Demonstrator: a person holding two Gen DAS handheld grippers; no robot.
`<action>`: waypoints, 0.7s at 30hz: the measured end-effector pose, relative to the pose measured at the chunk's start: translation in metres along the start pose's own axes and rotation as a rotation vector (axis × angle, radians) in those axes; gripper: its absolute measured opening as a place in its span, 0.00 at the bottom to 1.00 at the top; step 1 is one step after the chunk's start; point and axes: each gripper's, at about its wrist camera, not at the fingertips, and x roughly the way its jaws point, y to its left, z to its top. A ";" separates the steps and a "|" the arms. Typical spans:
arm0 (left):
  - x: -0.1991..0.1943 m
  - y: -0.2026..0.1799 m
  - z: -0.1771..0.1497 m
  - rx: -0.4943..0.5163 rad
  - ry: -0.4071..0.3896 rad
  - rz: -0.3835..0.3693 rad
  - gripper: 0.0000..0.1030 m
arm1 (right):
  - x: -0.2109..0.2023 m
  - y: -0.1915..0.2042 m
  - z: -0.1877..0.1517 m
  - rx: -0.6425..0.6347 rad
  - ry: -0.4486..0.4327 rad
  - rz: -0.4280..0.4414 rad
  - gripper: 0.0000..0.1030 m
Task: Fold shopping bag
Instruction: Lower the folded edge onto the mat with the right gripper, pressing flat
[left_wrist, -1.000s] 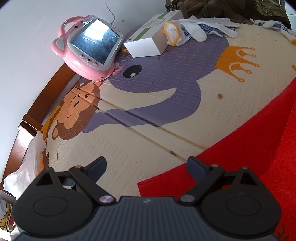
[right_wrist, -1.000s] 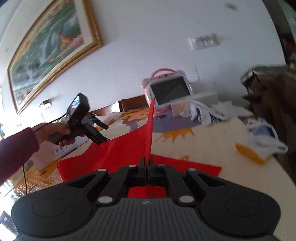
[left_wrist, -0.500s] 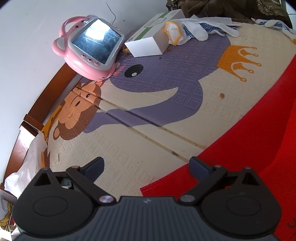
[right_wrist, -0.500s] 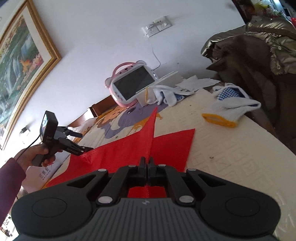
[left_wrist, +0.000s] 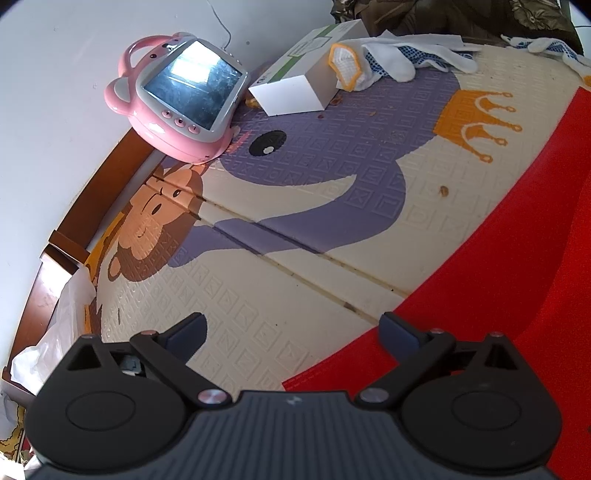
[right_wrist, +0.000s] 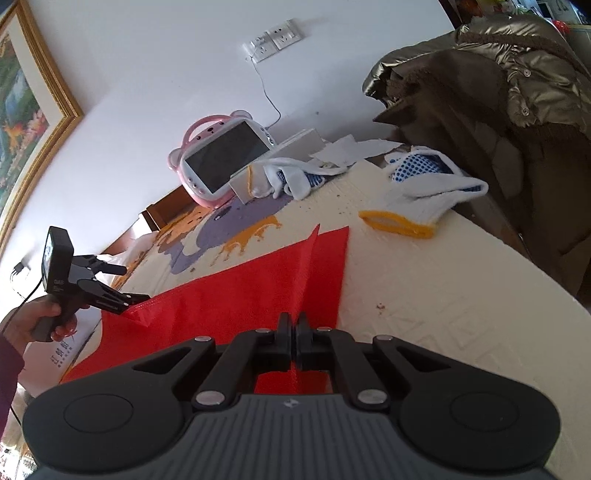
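Observation:
The red shopping bag (right_wrist: 236, 291) lies spread on the cartoon play mat (left_wrist: 295, 229). My right gripper (right_wrist: 294, 325) is shut on a raised fold of the bag and holds that edge up near me. My left gripper (left_wrist: 295, 328) is open and empty, its right finger over the bag's corner (left_wrist: 480, 295). In the right wrist view the left gripper (right_wrist: 125, 284) sits at the bag's far left corner, jaws apart.
A pink bear-shaped tablet (left_wrist: 184, 96) and a white box (left_wrist: 306, 81) stand at the back by the wall. White dotted gloves with yellow cuffs (right_wrist: 424, 192) lie on the mat's right side. A brown jacket (right_wrist: 498, 110) hangs beyond the right edge.
My right gripper has lowered and swung with the bag's fold, laying the red fabric flatter over the mat. The left gripper has stayed open at the bag's corner.

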 end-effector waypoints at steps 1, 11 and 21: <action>0.000 0.000 0.000 0.001 -0.002 0.001 0.97 | 0.000 0.001 0.000 -0.010 0.003 -0.006 0.02; -0.002 -0.001 -0.003 0.001 -0.021 0.009 0.97 | 0.006 0.020 0.000 -0.175 0.036 -0.089 0.01; -0.003 -0.003 -0.004 -0.001 -0.038 0.021 0.97 | 0.006 0.027 0.008 -0.274 0.014 -0.139 0.05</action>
